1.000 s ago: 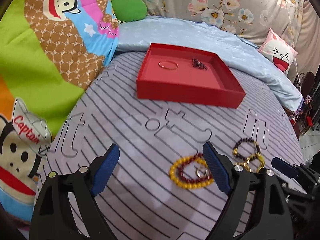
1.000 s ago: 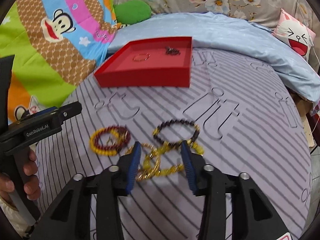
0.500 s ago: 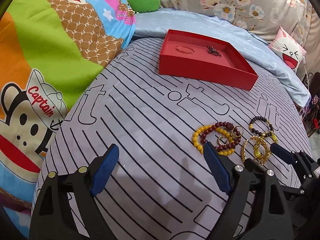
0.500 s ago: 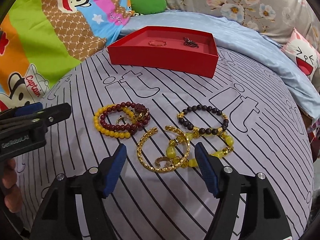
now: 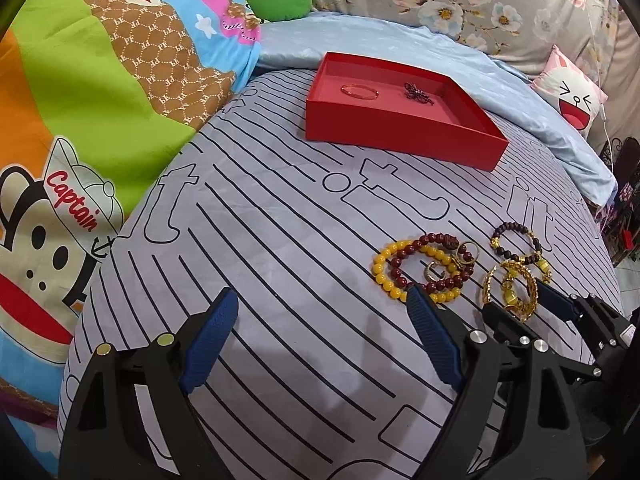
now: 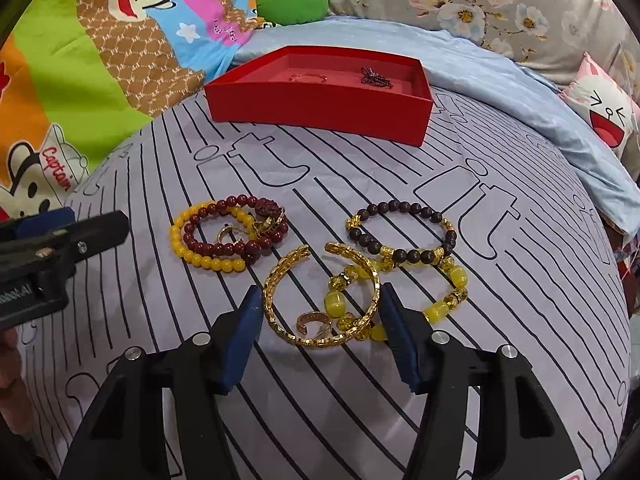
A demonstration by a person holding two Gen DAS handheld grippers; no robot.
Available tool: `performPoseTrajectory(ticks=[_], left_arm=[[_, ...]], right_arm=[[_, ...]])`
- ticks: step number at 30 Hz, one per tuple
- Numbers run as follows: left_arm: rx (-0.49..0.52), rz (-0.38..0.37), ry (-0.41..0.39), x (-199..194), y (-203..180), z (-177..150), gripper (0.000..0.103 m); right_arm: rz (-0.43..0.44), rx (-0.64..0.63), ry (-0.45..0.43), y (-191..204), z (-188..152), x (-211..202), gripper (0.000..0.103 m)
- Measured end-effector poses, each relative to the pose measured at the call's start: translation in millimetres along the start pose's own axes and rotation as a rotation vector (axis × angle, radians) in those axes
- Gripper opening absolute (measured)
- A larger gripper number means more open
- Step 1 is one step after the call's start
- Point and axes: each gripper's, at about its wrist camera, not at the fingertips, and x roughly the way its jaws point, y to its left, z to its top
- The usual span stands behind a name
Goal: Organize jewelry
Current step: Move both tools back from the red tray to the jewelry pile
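A gold chain bangle (image 6: 288, 264) lies on the striped bedspread between the fingers of my right gripper (image 6: 320, 294). Its jaws are closing and the pads stand just beside the bangle's sides. A small gold ring (image 6: 310, 318) and a yellow-stone bracelet (image 6: 456, 276) overlap it. To the left lie a yellow bead bracelet (image 6: 208, 260) and a dark red one (image 6: 224, 246); a dark bead bracelet (image 6: 400, 206) lies behind. My left gripper (image 5: 322, 298) is open over bare cloth, left of that pile. The red tray (image 5: 400, 136) holds a thin bangle (image 5: 360, 90) and a dark piece (image 5: 418, 94).
A cartoon monkey blanket (image 5: 100, 100) rises along the left. A pale blue quilt (image 5: 500, 76) and a white cartoon pillow (image 5: 572, 96) lie behind and to the right of the tray. The bed's edge drops off at the far right.
The right jaws widened, then narrowed around the gold bangle as the gripper sank toward it. The left gripper drew away from the red and yellow bracelets and stayed open.
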Motion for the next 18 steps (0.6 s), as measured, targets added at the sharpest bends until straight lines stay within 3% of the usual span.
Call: performPoseTrajectory(ticks=[6, 18], left_arm=[[0.009, -0.017, 0.012, 4, -5, -1, 0.082], [0.069, -0.059, 0.014, 10, -34, 7, 0.082]], right_arm=[[0.047, 0.1, -0.04, -22, 7, -24, 0.057], [0.014, 0.189, -0.066, -58, 5, -44, 0.057]])
